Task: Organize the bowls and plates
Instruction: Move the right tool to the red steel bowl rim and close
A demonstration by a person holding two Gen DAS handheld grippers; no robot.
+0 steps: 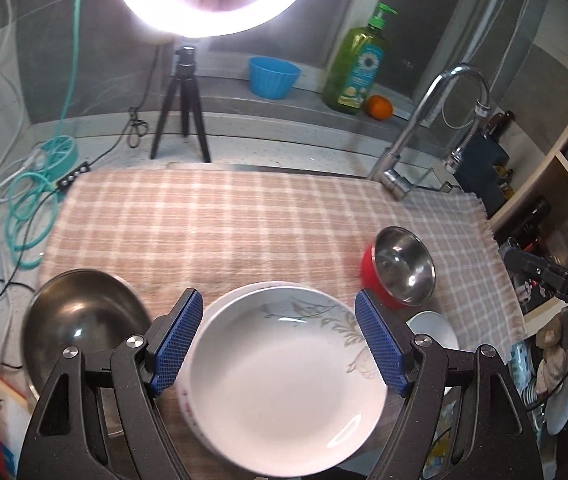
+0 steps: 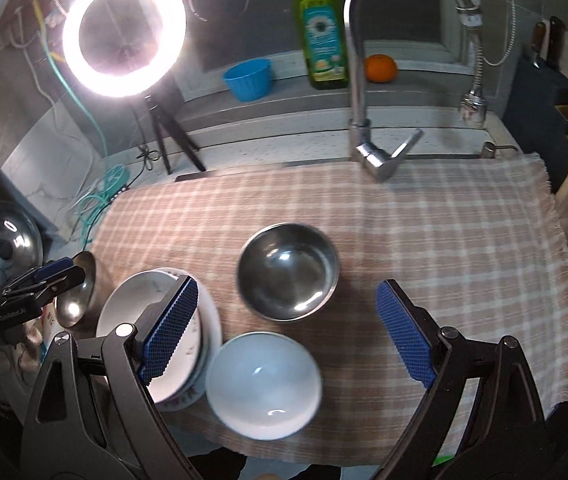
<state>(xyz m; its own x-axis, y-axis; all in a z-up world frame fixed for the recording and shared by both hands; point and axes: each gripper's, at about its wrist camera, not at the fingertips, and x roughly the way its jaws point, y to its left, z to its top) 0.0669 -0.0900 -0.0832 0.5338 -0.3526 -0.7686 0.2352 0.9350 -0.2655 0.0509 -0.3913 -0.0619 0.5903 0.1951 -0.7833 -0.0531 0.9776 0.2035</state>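
Note:
A stack of white plates point(image 1: 284, 376) lies at the near edge of the checked cloth point(image 1: 224, 220). My left gripper point(image 1: 280, 320) is open above it, blue pads on either side, holding nothing. A large steel bowl point(image 1: 80, 328) sits to its left. A red-sided steel bowl point(image 1: 401, 266) is to the right, and a white bowl point(image 1: 433, 328) is partly hidden behind the right finger. In the right wrist view my right gripper point(image 2: 287, 318) is open over the steel bowl point(image 2: 287, 270) and the white bowl point(image 2: 264, 386). The plate stack point(image 2: 136, 304) lies at the left there.
A faucet point(image 2: 367, 80) arches over the back of the cloth point(image 2: 443, 220). A ring light on a tripod point(image 2: 124, 32), a blue tub point(image 2: 250, 78), a soap bottle point(image 2: 321, 36) and an orange point(image 2: 379, 68) stand behind. A pot lid point(image 2: 14, 240) is at far left, shelves point(image 1: 555, 184) at right.

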